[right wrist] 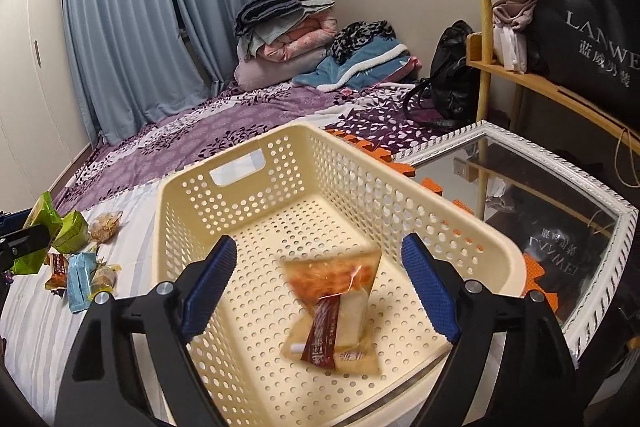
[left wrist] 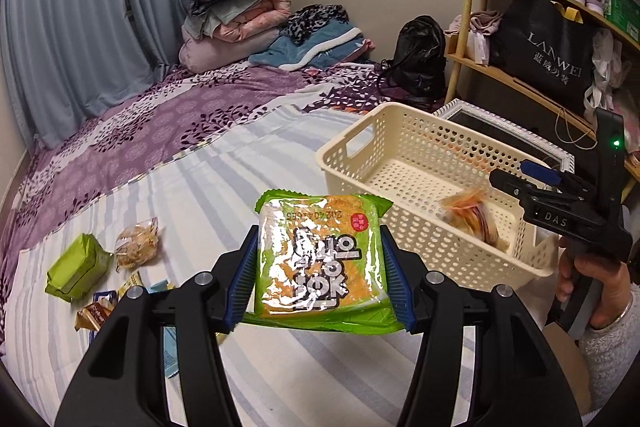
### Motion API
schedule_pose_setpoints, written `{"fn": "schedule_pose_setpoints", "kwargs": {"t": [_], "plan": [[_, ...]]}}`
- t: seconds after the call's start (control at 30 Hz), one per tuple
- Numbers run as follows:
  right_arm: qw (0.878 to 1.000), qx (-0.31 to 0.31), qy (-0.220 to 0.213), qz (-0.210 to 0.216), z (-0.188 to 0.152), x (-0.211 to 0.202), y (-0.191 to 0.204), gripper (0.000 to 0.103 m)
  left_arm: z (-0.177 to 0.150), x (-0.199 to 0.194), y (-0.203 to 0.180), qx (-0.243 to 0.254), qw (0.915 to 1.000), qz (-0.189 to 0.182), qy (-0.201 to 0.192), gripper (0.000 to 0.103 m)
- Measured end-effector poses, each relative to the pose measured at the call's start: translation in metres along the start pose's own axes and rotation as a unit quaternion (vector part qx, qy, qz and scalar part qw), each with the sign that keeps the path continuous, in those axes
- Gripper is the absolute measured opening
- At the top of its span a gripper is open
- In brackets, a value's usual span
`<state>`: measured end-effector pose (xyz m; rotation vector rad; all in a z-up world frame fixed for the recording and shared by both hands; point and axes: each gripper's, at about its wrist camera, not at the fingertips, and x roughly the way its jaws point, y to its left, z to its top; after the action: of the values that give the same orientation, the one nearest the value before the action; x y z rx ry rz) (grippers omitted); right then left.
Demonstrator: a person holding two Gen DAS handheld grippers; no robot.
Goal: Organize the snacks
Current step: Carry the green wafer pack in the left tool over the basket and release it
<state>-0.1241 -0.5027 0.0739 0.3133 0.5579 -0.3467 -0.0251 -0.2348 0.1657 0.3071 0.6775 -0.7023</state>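
The left gripper [left wrist: 320, 259] points forward and downward, its black arms spreading toward five and seven o'clock in its own view, and its jaws press both sides of a green packet [left wrist: 322, 259], which they hold clear of the bed. The right gripper [right wrist: 320, 287] also tilts downward, its jaws spread wide with nothing pressed between the blue pads [right wrist: 210, 285]. In the left wrist view it shows at three o'clock, held from below by a hand [left wrist: 596, 287] in a grey sleeve [left wrist: 612, 351].

Left claw [left wrist: 320, 259] clamping green snack packet [left wrist: 322, 259], cream basket [left wrist: 400, 151] beyond, loose snacks [left wrist: 104, 267] on bed
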Motion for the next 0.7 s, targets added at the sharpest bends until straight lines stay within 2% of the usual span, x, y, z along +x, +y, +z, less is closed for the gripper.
{"fn": "schedule_pose_setpoints", "kwargs": {"t": [0.3,0.4,0.57,0.7], "plan": [[1.000,0.012,-0.006,0.001,0.002,-0.004,-0.006,0.085,0.026,0.008,-0.025,0.025,0.9993,-0.021,-0.018,0.058],[1.000,0.015,-0.010,0.000,0.002,-0.007,-0.008,0.089,0.037,0.015,-0.033,0.025,0.9987,-0.039,-0.020,0.058],[1.000,0.021,-0.015,0.000,0.003,-0.013,-0.013,0.089,0.053,0.035,-0.051,0.026,0.9970,-0.071,-0.014,0.058],[1.000,0.023,-0.017,-0.005,0.003,-0.018,-0.017,0.089,0.063,0.052,-0.067,0.035,0.9959,-0.083,-0.011,0.058]]}}
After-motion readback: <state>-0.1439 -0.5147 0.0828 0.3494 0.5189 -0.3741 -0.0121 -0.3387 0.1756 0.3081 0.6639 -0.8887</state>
